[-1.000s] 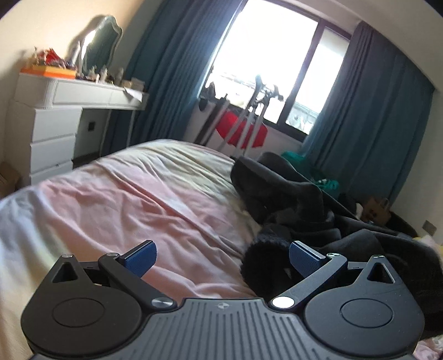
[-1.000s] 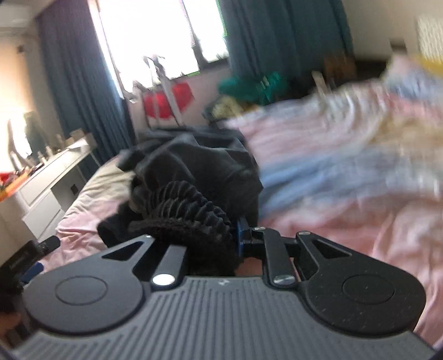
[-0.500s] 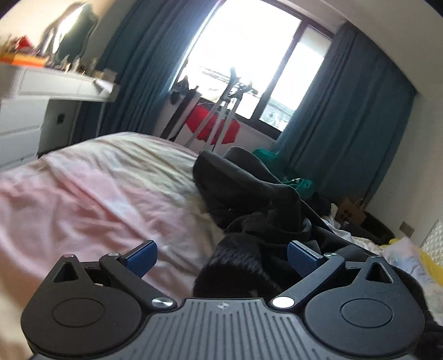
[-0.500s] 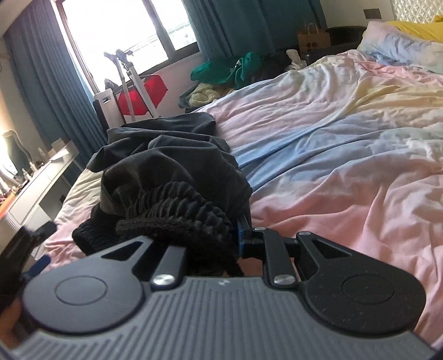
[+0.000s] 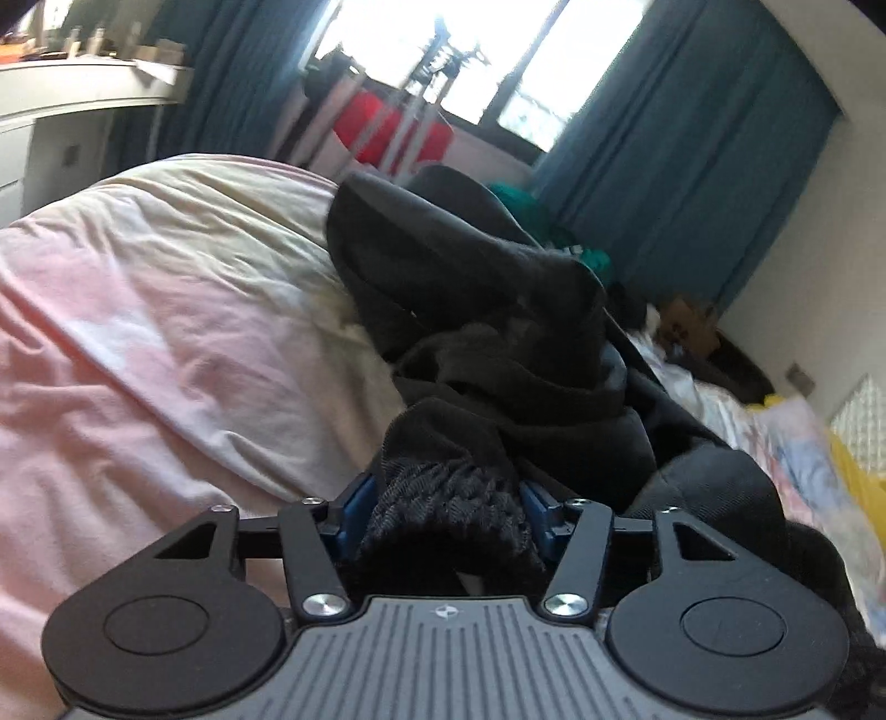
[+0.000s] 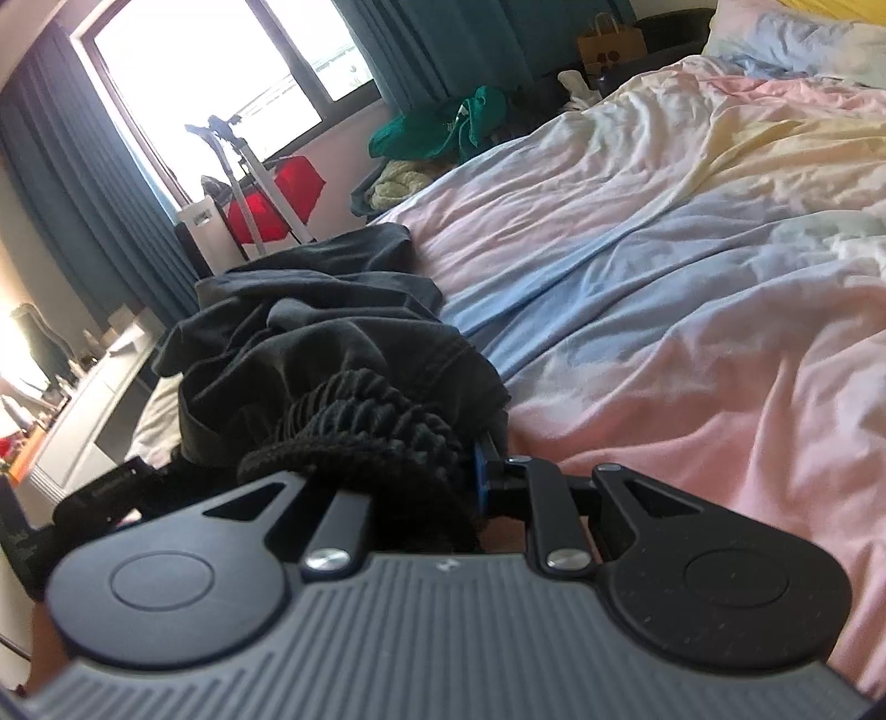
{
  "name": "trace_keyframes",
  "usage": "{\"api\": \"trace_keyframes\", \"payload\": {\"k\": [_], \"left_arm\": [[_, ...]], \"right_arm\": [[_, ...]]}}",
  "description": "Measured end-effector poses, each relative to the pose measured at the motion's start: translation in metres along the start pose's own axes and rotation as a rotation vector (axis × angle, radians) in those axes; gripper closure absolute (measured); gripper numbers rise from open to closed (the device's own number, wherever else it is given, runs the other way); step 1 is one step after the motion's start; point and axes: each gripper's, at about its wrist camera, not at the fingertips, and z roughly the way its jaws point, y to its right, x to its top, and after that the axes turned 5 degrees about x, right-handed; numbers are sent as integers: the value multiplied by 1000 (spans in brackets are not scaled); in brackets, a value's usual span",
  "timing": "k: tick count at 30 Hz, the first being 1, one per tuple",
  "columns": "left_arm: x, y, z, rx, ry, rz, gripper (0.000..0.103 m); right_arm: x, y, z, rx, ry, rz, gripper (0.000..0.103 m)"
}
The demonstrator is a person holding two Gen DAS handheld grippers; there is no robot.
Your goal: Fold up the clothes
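Observation:
A crumpled dark grey garment with a black ribbed knit band lies on a bed with a pastel pink, blue and yellow sheet. My left gripper is shut on one bunched part of the black band, its blue pads pressed against the knit from both sides. In the right wrist view the same garment stretches toward the window. My right gripper is shut on another part of the ribbed band; only its right blue pad shows, the left one is hidden under the fabric.
A white dresser stands left of the bed, with blue curtains and a window behind. A drying rack with a red cloth and a green clothes pile sit by the window. Pillows lie at the bed's head.
My left gripper moved right onto the garment and went from open to shut on the black ribbed band. The right gripper kept its hold while its view swung and steadied.

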Motion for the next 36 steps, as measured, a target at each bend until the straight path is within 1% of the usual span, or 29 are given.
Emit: {"api": "trace_keyframes", "payload": {"k": [2,5,7,9,13,16,17,19,23,26,28,30,33,36], "left_arm": [[0,5,0,18,-20,28,47],[-4,2,-1,22,-15,8,55],[-6,1,-1,38,-22,-6,70],[-6,-2,-6,46,-24,-38,82],[-1,-11,-20,62,-17,-121,86],[19,-26,-41,52,45,-202,87],[26,-31,-48,49,65,-229,87],[44,-38,-63,45,116,-238,87],[98,-56,-89,55,170,-198,88],[142,-75,-111,79,229,-153,88],[172,-96,-127,103,261,-158,88],[200,-118,-142,148,303,-137,88],[238,-160,-157,260,362,-103,88],[248,-212,-145,373,330,-101,88]], "right_arm": [[1,3,3,4,-3,7,86],[2,6,6,9,-7,11,86],[-1,1,3,6,-8,-20,86],[-3,-4,-1,2,-10,-51,86],[-10,-13,-9,7,-32,-87,86],[-21,-25,-14,34,-71,-116,86],[-25,-35,-16,39,-78,-136,86],[-34,-56,-21,66,-78,-174,85],[-52,-114,-29,147,-55,-252,85],[-70,-157,-25,243,-66,-219,85],[-86,-191,-11,318,-84,-231,85],[-101,-226,2,394,-102,-243,85],[-124,-278,22,507,-129,-260,85],[-148,-328,45,611,-161,-275,84]]}}
